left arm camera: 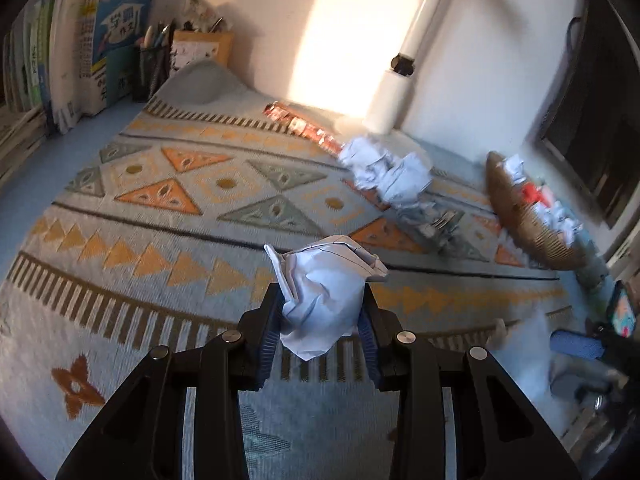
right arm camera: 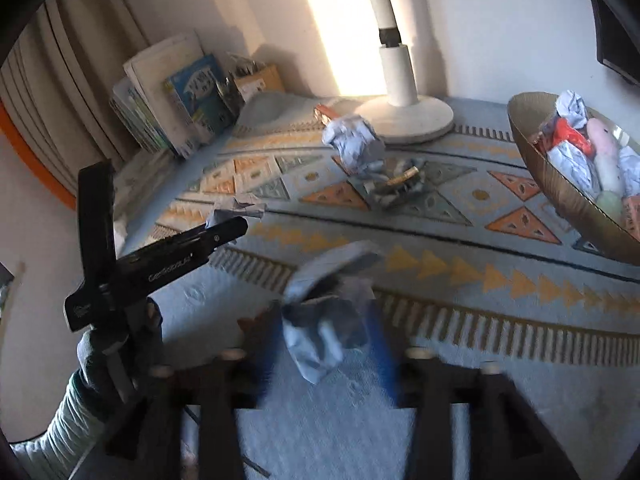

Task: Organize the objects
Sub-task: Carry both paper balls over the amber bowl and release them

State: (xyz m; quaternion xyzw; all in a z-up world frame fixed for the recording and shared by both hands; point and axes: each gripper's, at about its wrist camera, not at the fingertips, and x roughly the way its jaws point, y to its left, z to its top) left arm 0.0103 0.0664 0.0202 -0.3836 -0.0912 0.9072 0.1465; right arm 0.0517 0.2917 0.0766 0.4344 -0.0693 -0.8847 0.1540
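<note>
**Both grippers loaded, bowl next**

I am holding a paper ball [left arm camera: 320, 300] in my left gripper [left arm camera: 322, 320], its fingers [left arm camera: 270, 332] pinching the wad from both sides, above the patterned cloth [left arm camera: 160, 200]. My right gripper [right arm camera: 326, 344] is also pinching a paper wad [right arm camera: 324, 320]; that view is blurred, so I cannot tell how firmly it is sitting.

The bowl [right arm camera: 560, 196] is standing at the right side of the cloth, already holding crumpled paper and a red wrapper. Another ball [right arm camera: 356, 144] is lying near the lamp base [right arm camera: 404, 116], just beside a clip [right arm camera: 400, 184] and what looks like a snack strip [left arm camera: 304, 126]. Books [left arm camera: 100, 52] are standing in the far left corner.

I judge that I am in the carry step: two wads lifted, neither yet in the bowl. Next I am needing to bring each gripper over the rim in turn, opening only once the paper is hanging clear inside. The light paper may be clinging to a pad, and the bowl is getting full.
</note>
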